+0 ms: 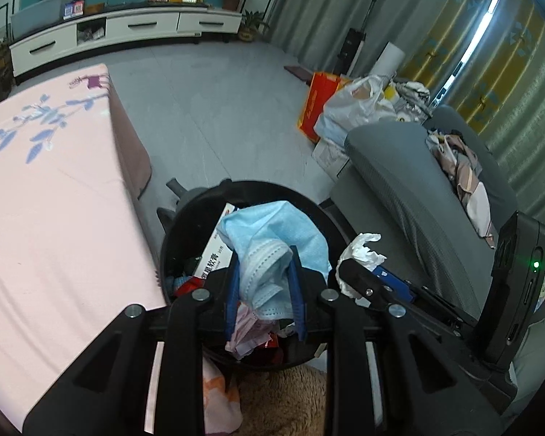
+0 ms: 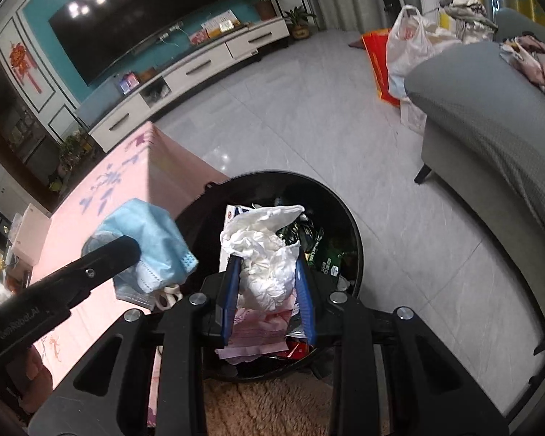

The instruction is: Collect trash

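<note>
While you're holding both claws over the black trash bin, left claw is gripping the blue face mask, right claw the crumpled tissue; next, you're opening both to drop.

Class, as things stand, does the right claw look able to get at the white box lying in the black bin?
Probably not yet: the right claw is shut on a crumpled tissue, which fills its jaws and hangs over the white box in the black bin.

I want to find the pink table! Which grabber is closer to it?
Left. The left gripper, holding the blue mask, sits beside the pink table. The right gripper, holding crumpled tissue, is farther, toward the sofa.
</note>
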A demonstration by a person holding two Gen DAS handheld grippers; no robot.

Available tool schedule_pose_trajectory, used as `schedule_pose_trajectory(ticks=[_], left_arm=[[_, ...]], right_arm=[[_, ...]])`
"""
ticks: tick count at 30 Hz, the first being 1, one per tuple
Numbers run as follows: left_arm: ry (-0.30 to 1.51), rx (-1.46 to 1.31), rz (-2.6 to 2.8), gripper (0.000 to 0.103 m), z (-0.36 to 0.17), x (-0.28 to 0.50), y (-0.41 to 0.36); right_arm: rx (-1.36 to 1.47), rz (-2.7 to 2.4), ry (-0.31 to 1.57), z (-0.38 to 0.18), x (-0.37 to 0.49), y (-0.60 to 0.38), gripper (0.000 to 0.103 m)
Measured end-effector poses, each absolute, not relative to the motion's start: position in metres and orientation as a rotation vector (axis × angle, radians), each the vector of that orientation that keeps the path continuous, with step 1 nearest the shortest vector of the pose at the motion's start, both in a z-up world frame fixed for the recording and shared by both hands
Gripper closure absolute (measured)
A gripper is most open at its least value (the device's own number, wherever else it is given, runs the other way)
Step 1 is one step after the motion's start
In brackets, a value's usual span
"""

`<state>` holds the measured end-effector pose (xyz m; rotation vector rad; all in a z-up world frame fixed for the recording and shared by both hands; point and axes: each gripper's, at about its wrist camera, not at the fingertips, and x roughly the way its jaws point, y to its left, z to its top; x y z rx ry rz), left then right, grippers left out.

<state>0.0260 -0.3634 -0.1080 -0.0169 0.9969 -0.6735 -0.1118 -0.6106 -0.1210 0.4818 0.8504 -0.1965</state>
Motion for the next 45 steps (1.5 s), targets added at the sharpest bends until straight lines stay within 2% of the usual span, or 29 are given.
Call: schedule_pose_trajectory(ticks=[15,18,20,24,25,26,27,28,31,38,45], left_arm=[[1.101,0.052,-0.656,0.075,-0.167,0.049,-0.394],[1.103,0.058,-0.646,0.071,-0.169,0.050,-0.396],[1.095,0.068,-0.642,0.063,-0.167,0.049,-0.396],[1.052,0.073,-0.620,0.035,-0.154,0.046,-0.389],[1.040,0.058,-0.622,0.023,-0.148,0.045,-0.385],[1.028,0.045,-0.624,0.016,-0.141,0.044,-0.380],[1.021,0.039,-0.624,0.009,-0.137,0.043,-0.377],[1.004,0.035,-0.622,0.006,-0.128,0.041,-0.372],[0.963,0.043,-0.622,0.003,-0.107,0.033,-0.360],[0.878,0.069,-0.584,0.003,-0.064,0.009,-0.328],[0.876,0.102,-0.566,0.003,-0.054,-0.004,-0.309]], right_arm=[[0.513,-0.193,0.946,-0.160,-0.097,-0.622,0.073],[0.514,-0.195,0.952,-0.160,-0.096,-0.624,0.066],[0.513,-0.204,0.938,-0.156,-0.098,-0.625,0.062],[0.521,-0.237,0.886,-0.145,-0.106,-0.632,0.037],[0.528,-0.236,0.869,-0.142,-0.109,-0.634,0.029],[0.535,-0.232,0.850,-0.136,-0.112,-0.635,0.026],[0.535,-0.230,0.835,-0.132,-0.115,-0.636,0.020],[0.529,-0.229,0.812,-0.124,-0.120,-0.635,0.015],[0.490,-0.243,0.755,-0.104,-0.129,-0.632,0.004],[0.362,-0.267,0.633,-0.060,-0.153,-0.618,0.003],[0.327,-0.268,0.634,-0.053,-0.159,-0.609,0.003]])
